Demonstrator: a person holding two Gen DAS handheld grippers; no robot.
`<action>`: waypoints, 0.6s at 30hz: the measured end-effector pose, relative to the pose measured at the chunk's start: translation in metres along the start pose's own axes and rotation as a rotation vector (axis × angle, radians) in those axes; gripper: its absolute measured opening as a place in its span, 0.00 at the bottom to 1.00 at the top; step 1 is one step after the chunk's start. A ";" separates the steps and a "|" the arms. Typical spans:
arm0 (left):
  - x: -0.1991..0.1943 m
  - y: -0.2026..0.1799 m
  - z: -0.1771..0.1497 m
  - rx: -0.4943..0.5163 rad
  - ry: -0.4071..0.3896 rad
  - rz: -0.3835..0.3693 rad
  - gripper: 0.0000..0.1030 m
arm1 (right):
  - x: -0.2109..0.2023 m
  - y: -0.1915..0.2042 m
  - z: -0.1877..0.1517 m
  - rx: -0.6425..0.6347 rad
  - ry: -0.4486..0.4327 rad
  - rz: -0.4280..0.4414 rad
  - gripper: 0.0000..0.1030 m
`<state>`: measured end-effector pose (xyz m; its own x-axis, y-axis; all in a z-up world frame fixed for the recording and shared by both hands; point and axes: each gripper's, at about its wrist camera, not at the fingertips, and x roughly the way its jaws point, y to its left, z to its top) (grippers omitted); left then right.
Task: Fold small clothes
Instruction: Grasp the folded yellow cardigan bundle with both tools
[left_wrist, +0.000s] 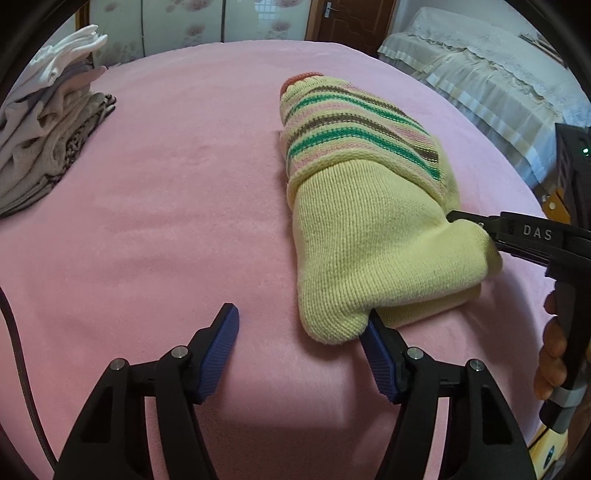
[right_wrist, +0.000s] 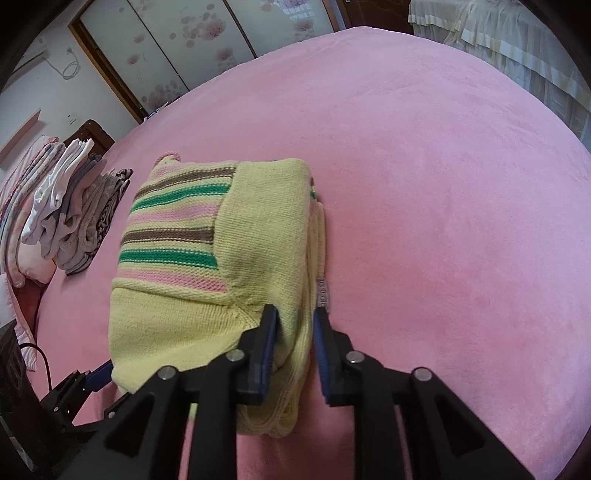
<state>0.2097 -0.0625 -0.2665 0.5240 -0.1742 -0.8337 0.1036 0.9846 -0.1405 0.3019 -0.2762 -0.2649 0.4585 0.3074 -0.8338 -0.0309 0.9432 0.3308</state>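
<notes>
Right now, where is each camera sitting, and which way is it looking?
Left wrist: sits on the left tongs, looking down across the pink bed at the yellow sweater; its open fingers show, plus the right tongs and a hand.
Right wrist: sits on the right tongs, looking down at the sweater's folded edge between its fingers; the left tongs peek in at the bottom left.
Both see: the sweater, the bed, the clothes pile and each other's tongs.
</notes>
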 end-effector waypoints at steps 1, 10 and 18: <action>-0.001 0.000 0.000 0.003 0.000 -0.007 0.63 | -0.001 -0.001 0.000 0.003 0.000 0.003 0.19; -0.022 -0.005 0.009 0.057 -0.014 -0.087 0.66 | -0.008 0.008 0.006 -0.038 -0.004 -0.016 0.20; -0.053 -0.002 0.034 0.050 -0.057 -0.186 0.79 | -0.024 0.007 0.014 -0.026 -0.011 0.026 0.23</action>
<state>0.2106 -0.0553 -0.2041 0.5386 -0.3552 -0.7640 0.2443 0.9337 -0.2619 0.3031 -0.2786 -0.2369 0.4673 0.3308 -0.8199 -0.0660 0.9378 0.3407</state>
